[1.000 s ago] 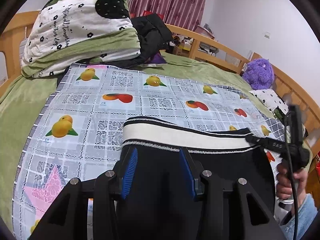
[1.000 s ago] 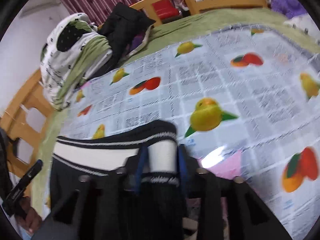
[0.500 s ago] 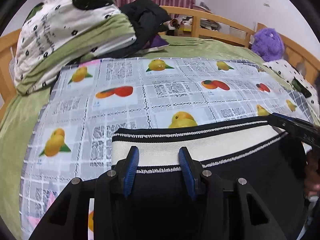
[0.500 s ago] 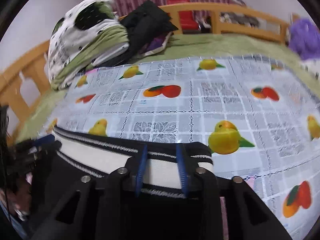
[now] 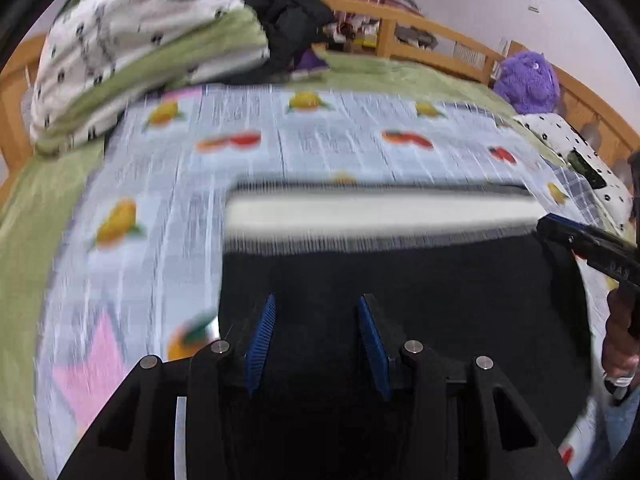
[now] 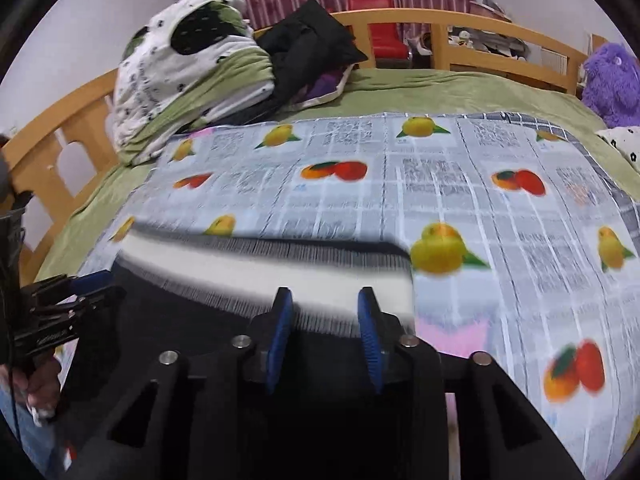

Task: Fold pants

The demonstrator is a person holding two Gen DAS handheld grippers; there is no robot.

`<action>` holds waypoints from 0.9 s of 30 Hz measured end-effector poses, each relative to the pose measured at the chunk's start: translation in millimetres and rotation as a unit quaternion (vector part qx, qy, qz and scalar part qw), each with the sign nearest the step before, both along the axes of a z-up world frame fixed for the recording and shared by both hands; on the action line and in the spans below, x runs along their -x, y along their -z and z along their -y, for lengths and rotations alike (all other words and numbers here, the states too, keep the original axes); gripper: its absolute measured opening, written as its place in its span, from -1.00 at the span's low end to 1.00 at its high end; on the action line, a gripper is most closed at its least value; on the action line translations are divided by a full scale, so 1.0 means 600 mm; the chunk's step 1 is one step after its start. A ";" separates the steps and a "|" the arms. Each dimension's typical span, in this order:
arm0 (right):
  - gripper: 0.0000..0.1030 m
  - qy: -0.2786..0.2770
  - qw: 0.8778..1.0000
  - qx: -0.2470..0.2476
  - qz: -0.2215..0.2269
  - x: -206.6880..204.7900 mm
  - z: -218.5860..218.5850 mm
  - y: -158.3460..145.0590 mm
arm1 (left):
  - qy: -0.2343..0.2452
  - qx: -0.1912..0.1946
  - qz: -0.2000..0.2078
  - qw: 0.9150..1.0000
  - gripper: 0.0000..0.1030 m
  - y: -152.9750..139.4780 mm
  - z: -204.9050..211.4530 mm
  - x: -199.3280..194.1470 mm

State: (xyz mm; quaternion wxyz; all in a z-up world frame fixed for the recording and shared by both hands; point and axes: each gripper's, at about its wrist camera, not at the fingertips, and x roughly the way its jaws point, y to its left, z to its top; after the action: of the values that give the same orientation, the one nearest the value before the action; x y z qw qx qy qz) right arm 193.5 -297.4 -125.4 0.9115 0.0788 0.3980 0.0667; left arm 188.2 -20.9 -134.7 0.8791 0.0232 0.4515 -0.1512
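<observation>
pants flat on fruit-print sheet, both claws spread

the black pants [image 5: 400, 280] lie on the fruit-print sheet [image 5: 320, 140] that covers the middle of the bed. their white waistband [image 5: 380, 212], edged with dark stripes, is the far end and runs straight across both views; it is smeared by motion blur.

left gripper [image 5: 316, 320]: blue pads [image 5: 260, 336] stand apart over black fabric, short of the waistband. nothing is pinched between them.

right gripper [image 6: 325, 312]: blue pads [image 6: 280, 328] also spread, their tips at the near edge of the waistband [image 6: 260, 272], close to the pants' right corner. cannot tell whether the tips touch the cloth. in the left wrist view this gripper's finger [image 5: 588, 244] reaches in from the right edge at the waistband's end.

surroundings: rolled white-and-green duvet [image 6: 188, 76] and a black jacket [image 6: 312, 44] at the far left of the bed, a purple plush toy [image 6: 610, 84] at the far right, wooden bed rail [image 6: 460, 24] behind, green blanket [image 6: 440, 92] under the sheet.
</observation>
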 end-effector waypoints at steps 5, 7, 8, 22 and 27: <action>-0.32 -0.007 1.000 0.018 -0.002 0.112 0.011 0.016 | 0.008 -0.012 -0.013 1.000 -0.20 0.017 -0.023 0.109; -0.32 -0.005 1.000 0.019 -0.012 0.154 0.017 0.023 | 0.006 -0.011 -0.002 1.000 -0.20 0.014 -0.035 0.152; -0.31 -0.002 1.000 0.020 -0.017 0.164 0.019 0.028 | 0.003 -0.004 0.007 1.000 -0.20 0.008 -0.045 0.174; -0.24 0.058 0.996 -0.060 -0.038 0.277 0.050 0.042 | 0.057 -0.104 0.028 0.993 -0.19 0.025 -0.083 0.298; -0.24 0.057 0.996 -0.055 -0.036 0.268 0.044 0.041 | 0.068 -0.173 0.063 0.981 -0.27 0.037 -0.056 0.302</action>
State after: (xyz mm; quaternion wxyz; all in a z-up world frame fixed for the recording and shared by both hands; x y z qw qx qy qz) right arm 32.9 -324.0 -149.9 0.8932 0.1538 0.4211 0.0342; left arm 6.9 12.9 -157.0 0.8762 0.2147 0.4121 -0.1282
